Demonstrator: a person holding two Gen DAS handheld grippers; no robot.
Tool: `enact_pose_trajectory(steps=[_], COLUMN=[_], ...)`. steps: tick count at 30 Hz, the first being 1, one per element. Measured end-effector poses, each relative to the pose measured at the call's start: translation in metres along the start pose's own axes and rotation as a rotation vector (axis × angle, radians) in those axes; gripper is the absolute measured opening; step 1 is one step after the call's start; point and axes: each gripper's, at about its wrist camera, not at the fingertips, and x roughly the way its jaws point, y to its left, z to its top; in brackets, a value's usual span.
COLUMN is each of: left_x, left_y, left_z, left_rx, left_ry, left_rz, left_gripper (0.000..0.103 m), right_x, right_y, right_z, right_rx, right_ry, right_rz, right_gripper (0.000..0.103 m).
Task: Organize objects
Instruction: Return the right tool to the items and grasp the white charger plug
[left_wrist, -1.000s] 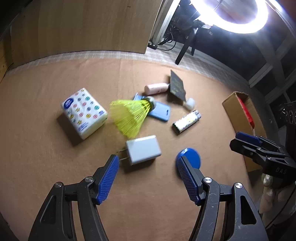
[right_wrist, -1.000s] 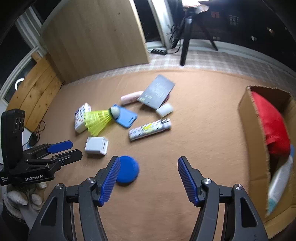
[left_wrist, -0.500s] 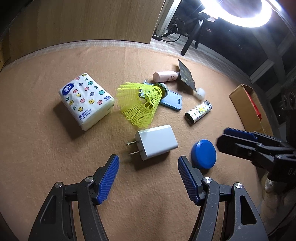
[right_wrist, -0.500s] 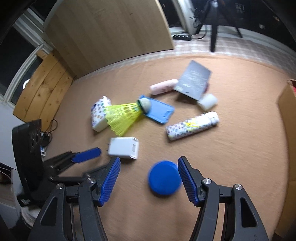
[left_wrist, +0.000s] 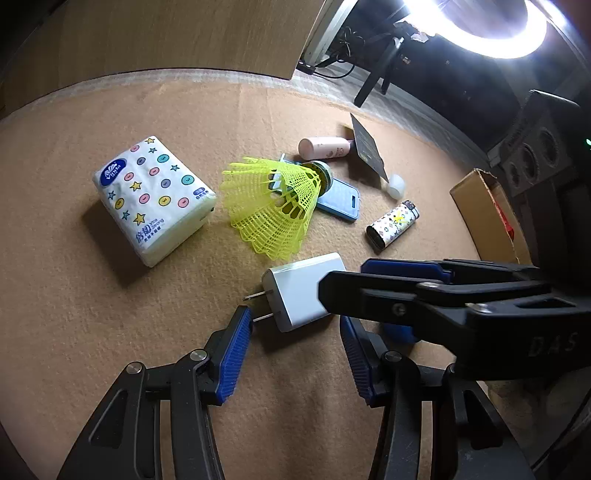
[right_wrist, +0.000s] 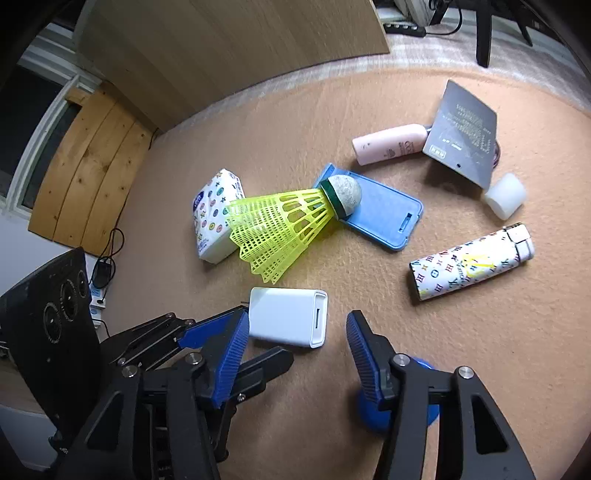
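Observation:
A white charger (left_wrist: 295, 291) lies flat on the tan mat, its prongs toward my left gripper (left_wrist: 295, 319). That gripper's blue pads flank the charger's near end without pressing it, and the jaws are closing. My right gripper (right_wrist: 295, 317) comes in from the other side over the same charger (right_wrist: 288, 321). Its jaws are closing too, with a gap still at the right pad. In the left wrist view the right gripper (left_wrist: 343, 280) crosses above the charger's far end. A blue disc (right_wrist: 373, 413) lies mostly hidden under the right finger.
Beyond the charger lie a yellow shuttlecock (left_wrist: 273, 206), a dotted tissue pack (left_wrist: 153, 197), a blue phone case (left_wrist: 340, 201), a patterned lighter (left_wrist: 393, 227), a pink bottle (left_wrist: 325, 147) and a dark card (left_wrist: 367, 151). An open cardboard box (left_wrist: 480, 218) stands at the right.
The right gripper swung left from the blue disc to the charger and now crosses the left wrist view. The left gripper sank closer to the charger. Both pairs of jaws narrowed.

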Motion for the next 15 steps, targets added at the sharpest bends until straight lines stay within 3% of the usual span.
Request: enact_pose_trajectory(steps=[6,15], left_x=[0.004,0.000], left_y=[-0.001,-0.022], left_z=[0.001,0.003], left_rx=[-0.007,0.012], left_ry=[0.002,-0.017], left_rz=[-0.028,-0.025], left_gripper=[0.041,0.041], right_x=[0.009,-0.016], right_y=[0.001,-0.014], right_z=[0.001,-0.003], right_rx=[-0.001,0.012], right_ry=[0.027,-0.010], right_rz=[0.014,0.039], right_gripper=[0.041,0.041])
